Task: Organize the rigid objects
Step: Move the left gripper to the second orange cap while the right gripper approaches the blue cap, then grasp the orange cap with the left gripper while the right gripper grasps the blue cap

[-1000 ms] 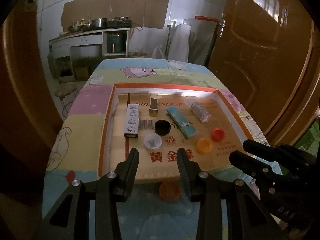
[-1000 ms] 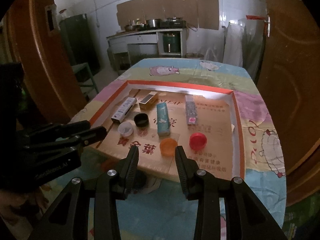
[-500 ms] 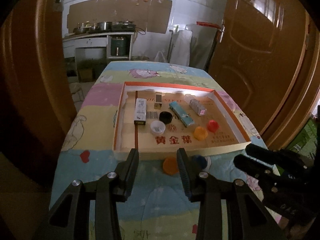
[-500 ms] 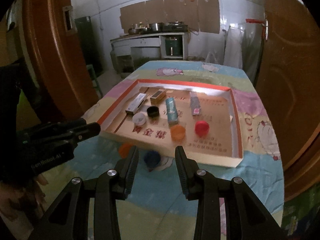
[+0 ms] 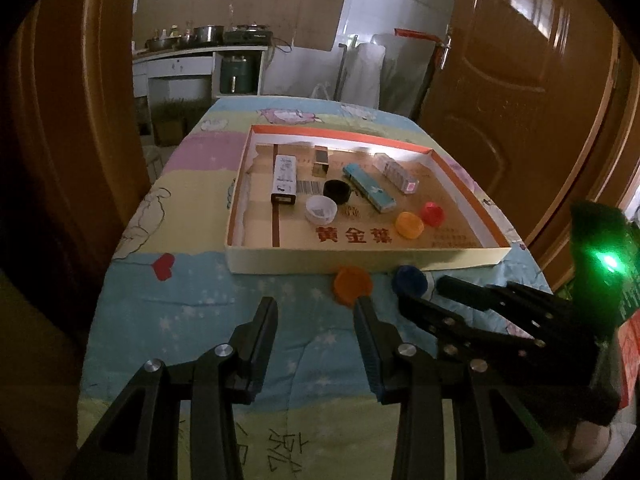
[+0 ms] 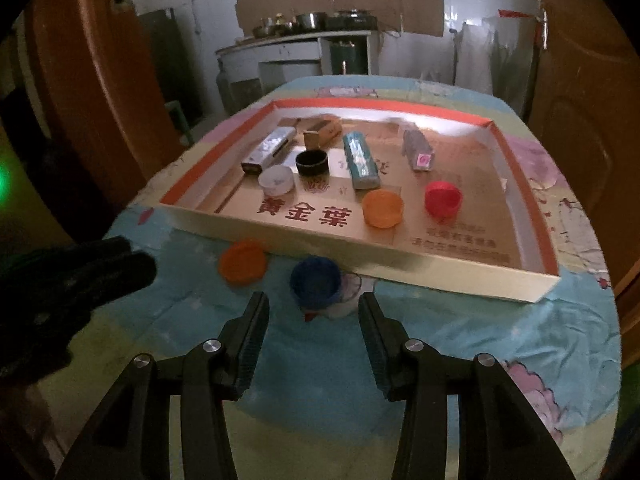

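A round blue cap sits on the tabletop with its open side up, just in front of the flat cardboard box. An orange cap lies near it. The right tool is opening, nothing between. The left tool is apart and empty.

Dim room: white tiled wall, cardboard panels, brown wooden door, counter with pots.
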Available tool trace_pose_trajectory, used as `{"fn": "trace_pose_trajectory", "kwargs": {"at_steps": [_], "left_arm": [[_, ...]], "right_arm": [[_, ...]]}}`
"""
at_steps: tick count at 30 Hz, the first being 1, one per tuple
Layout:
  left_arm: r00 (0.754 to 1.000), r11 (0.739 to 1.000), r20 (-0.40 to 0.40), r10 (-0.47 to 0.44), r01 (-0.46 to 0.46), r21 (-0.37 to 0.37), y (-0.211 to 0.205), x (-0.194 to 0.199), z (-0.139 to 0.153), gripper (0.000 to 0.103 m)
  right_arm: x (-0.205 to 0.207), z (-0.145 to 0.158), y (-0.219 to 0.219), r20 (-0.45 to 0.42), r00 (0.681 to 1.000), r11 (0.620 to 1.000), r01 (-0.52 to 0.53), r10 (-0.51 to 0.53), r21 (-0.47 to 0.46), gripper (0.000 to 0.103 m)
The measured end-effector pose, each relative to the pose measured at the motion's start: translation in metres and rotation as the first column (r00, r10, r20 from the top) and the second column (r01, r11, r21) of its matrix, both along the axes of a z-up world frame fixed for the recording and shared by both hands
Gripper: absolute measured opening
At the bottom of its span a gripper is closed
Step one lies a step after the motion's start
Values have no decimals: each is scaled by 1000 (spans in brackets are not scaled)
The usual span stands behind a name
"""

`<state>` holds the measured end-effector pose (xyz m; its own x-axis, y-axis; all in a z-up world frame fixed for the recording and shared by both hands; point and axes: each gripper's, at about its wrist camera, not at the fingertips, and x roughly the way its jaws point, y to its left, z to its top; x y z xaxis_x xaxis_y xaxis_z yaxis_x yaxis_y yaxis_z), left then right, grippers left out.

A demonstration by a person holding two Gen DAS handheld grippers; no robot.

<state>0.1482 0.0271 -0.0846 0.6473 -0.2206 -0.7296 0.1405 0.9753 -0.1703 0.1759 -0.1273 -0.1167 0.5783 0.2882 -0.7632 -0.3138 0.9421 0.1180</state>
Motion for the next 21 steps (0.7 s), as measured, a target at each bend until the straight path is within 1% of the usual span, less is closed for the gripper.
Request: {"fn": "trace_pose_trajectory", "kwargs": {"at_steps": [3, 5, 7, 13, 21], "left_arm": [[1000, 1000, -9, -15, 15, 1, -2, 3, -4, 39], [1000, 1000, -18, -25, 25, 3, -5, 5, -7, 39], [999, 999, -30, -38, 38, 4, -10, 8, -11, 39], [994, 996, -66, -81, 83, 27, -29, 22, -23, 39], [992, 995, -104, -71, 78, 62, -45, 41, -38, 39]], "right_arm": [[10, -7, 4, -20, 1000, 1000, 7, -8, -15, 48], [15, -8, 4, -27, 1000, 1000, 7, -7, -6, 47], [17, -9, 3, -29, 1000, 1000, 10, -10, -5, 31], [12, -7, -12, -28, 999, 999, 41, -41, 19, 31], [-10, -4, -44, -32, 996, 994, 84, -82, 65, 31]]}}
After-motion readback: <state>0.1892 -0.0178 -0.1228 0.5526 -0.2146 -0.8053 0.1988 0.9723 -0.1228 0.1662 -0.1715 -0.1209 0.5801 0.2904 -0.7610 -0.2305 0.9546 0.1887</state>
